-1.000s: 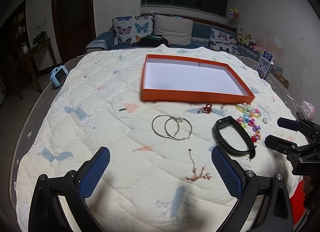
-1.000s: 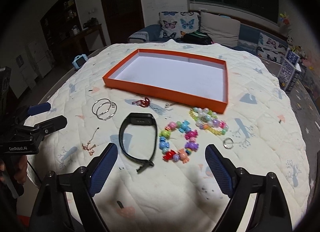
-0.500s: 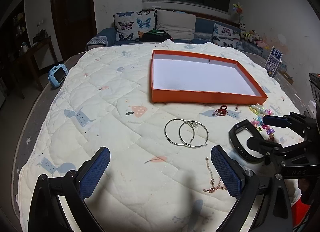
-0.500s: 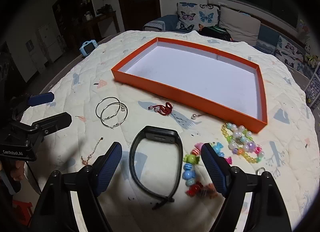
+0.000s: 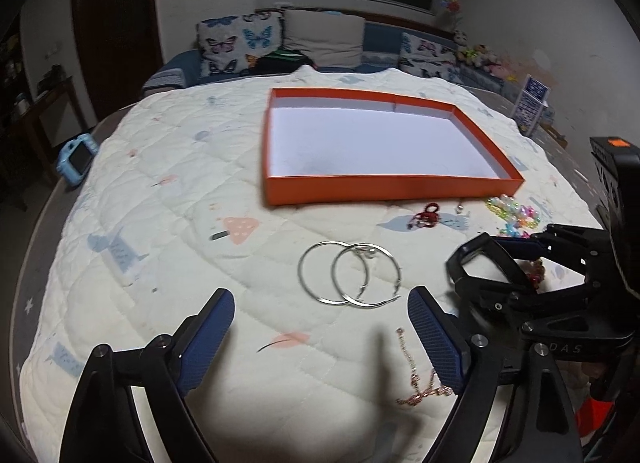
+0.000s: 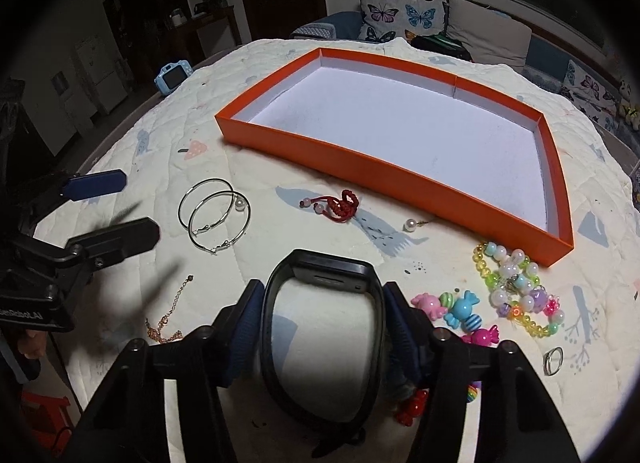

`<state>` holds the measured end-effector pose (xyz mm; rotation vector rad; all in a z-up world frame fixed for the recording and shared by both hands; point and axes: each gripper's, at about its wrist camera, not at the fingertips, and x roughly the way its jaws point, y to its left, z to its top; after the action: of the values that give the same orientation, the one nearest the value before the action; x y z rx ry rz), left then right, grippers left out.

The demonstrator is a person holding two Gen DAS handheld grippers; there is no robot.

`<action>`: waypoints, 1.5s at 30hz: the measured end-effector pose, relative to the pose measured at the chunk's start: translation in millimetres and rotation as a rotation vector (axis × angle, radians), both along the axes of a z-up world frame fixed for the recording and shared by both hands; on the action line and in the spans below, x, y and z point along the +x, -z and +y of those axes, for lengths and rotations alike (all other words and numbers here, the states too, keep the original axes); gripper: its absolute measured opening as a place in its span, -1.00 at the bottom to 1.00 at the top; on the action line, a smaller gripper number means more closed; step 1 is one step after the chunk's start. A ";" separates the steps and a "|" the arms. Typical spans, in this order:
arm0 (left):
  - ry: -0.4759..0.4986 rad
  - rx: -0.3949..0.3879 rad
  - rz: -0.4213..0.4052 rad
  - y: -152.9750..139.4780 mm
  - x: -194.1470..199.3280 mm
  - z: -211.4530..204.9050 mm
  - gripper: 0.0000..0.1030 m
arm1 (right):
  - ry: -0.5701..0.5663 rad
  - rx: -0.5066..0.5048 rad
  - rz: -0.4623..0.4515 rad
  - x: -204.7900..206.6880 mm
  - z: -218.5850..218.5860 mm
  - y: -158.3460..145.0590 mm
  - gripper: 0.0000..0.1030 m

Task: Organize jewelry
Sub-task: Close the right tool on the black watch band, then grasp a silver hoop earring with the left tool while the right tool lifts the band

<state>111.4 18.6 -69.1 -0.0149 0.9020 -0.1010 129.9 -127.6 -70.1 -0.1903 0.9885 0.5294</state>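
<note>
A black wristband [image 6: 276,323] lies on the quilt between the fingers of my right gripper [image 6: 324,289]. Its jaws are closing and the blue pads [image 6: 250,315] touch the band's two sides. In the left wrist view that gripper [image 5: 504,269] sits at the right, around the band [image 5: 464,263]. My left gripper [image 5: 320,295] is wide, its jaws closing slightly, with nothing gripped. Two silver hoop earrings [image 5: 348,279] lie just ahead of its fingertips. The orange tray [image 5: 392,189] with a white floor holds nothing.
On the quilt lie a gold chain bracelet [image 6: 168,319], a red knotted cord [image 6: 340,203], a pearl stud [image 6: 410,225], a clear bead bracelet [image 6: 516,291], a candy-bead bracelet [image 6: 460,315] and a ring [image 6: 554,359]. A blue toy camera [image 5: 78,159] sits at the left edge.
Both grippers moved forward and lower over the quilt. The right jaws narrowed from wide apart to touching the wristband's sides. The hoop earrings now lie close to the left fingertips.
</note>
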 end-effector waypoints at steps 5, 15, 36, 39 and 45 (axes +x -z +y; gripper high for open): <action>0.065 -0.008 0.025 9.6 14.0 -13.2 0.79 | 0.020 0.035 -0.010 -0.3 -10.2 -8.0 0.19; 0.090 0.019 0.060 28.8 44.5 -29.3 0.60 | 0.048 0.067 -0.035 5.0 -22.1 -15.6 0.19; 0.115 -0.022 0.005 19.9 39.7 -33.2 0.45 | 0.064 0.086 -0.014 8.0 -30.4 -9.2 0.19; 0.137 -0.053 0.004 18.4 37.5 -33.7 0.45 | 0.064 0.091 -0.015 8.2 -30.7 -9.2 0.19; 0.161 -0.038 0.026 24.2 39.5 -39.7 0.45 | 0.065 0.097 -0.015 8.4 -30.9 -9.7 0.19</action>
<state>150.9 -21.1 -93.3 0.0209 0.9265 -0.2682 138.3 -158.6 -60.4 -0.0755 0.9486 0.5148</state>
